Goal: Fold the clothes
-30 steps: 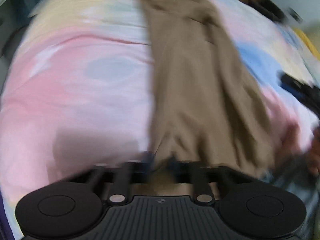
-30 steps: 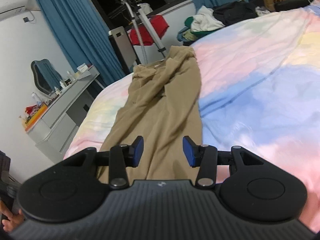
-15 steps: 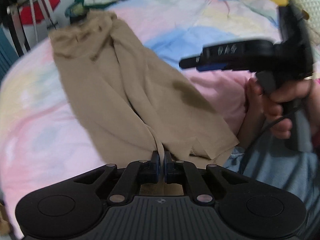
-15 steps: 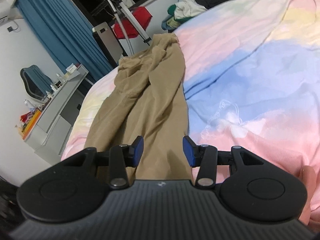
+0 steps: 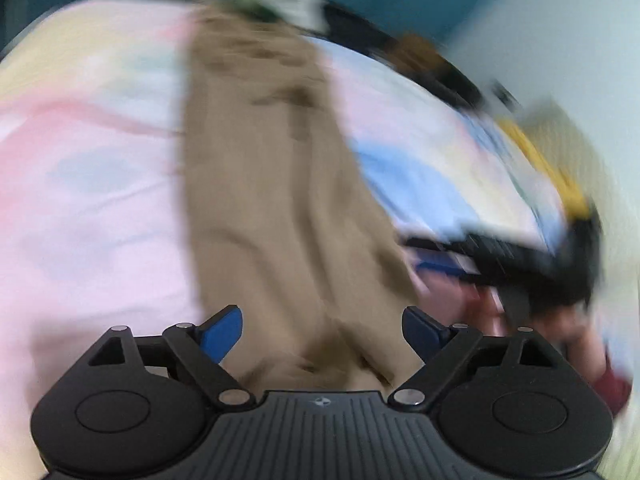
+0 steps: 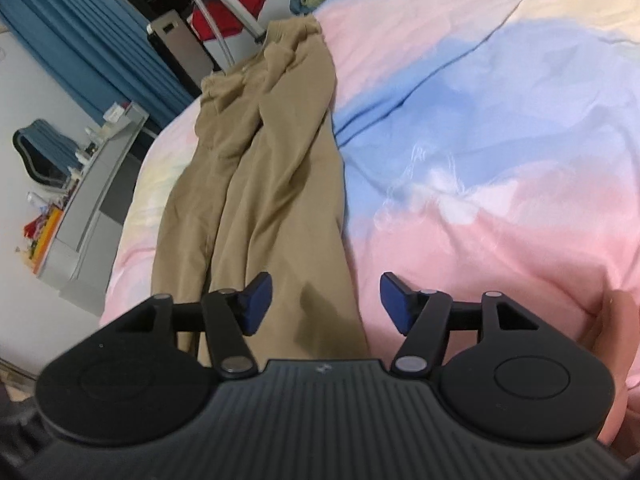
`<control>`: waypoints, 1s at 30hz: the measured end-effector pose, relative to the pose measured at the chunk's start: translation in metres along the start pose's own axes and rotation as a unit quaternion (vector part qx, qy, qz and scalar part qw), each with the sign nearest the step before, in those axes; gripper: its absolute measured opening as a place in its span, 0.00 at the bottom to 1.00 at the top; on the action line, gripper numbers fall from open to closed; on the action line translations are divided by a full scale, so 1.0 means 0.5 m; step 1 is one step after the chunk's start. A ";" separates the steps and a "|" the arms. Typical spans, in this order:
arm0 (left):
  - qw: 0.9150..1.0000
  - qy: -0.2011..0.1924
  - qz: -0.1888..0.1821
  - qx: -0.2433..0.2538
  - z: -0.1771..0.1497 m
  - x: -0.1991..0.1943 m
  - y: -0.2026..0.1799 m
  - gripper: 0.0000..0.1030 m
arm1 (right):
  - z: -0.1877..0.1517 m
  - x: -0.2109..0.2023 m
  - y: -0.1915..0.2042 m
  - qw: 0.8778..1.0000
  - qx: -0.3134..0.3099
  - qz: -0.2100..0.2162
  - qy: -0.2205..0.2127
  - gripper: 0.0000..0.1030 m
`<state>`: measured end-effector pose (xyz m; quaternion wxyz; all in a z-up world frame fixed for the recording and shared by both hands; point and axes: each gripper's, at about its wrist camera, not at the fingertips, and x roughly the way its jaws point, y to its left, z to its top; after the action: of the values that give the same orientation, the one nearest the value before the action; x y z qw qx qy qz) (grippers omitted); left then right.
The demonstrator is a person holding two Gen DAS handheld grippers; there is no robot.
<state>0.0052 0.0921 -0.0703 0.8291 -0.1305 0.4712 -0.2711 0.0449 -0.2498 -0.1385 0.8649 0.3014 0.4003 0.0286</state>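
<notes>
On the bed: tan trousers [image 6: 272,184] lay lengthwise on a pastel quilt [image 6: 500,128], waist at the far edge, leg ends at the near edge.
Far left: a grey desk [image 6: 88,216] stood past the bed, with blue curtains [image 6: 80,40] behind it.
Left leg: it lay partly under the right one, with a long crease between them.
Left gripper [image 5: 322,330]: its jaws were opening, wide apart, with the trouser cloth below the gap and neither pad pressing on it; this view was blurred.
Right leg: it lay uppermost, its outer edge straight along the quilt.
Right gripper [image 6: 325,303]: its jaws were opening too, the right leg's outer edge below the gap, nothing pinched.
Right: bare quilt, pink and blue, wrinkled.
Handling: the trousers looked light, thin and limp; they would likely sag and slide on the quilt and hold no shape of their own.
Where to hold: probably the two leg ends at the near edge, one per gripper, pinching both layers well in from the hem.
Risk: a one-layer pinch would likely let the lower leg trail and spoil the fold.
</notes>
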 end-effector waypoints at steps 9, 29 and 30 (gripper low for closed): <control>0.995 0.052 0.070 -0.056 0.002 0.029 0.055 0.84 | -0.023 0.038 0.007 0.994 0.004 0.007 0.113 0.61; 0.994 0.100 -0.005 0.050 -0.046 -0.018 -0.013 0.12 | -0.108 -0.017 0.144 0.969 -0.190 -0.015 0.159 0.09; 0.994 0.093 0.003 0.061 -0.040 -0.038 -0.024 0.11 | -0.101 -0.035 0.144 0.972 -0.186 -0.005 0.147 0.08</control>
<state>-0.0234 0.0941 -0.0616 0.7891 -0.0527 0.5288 -0.3081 0.0113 -0.1708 -0.1127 0.8378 0.1260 0.5120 0.1419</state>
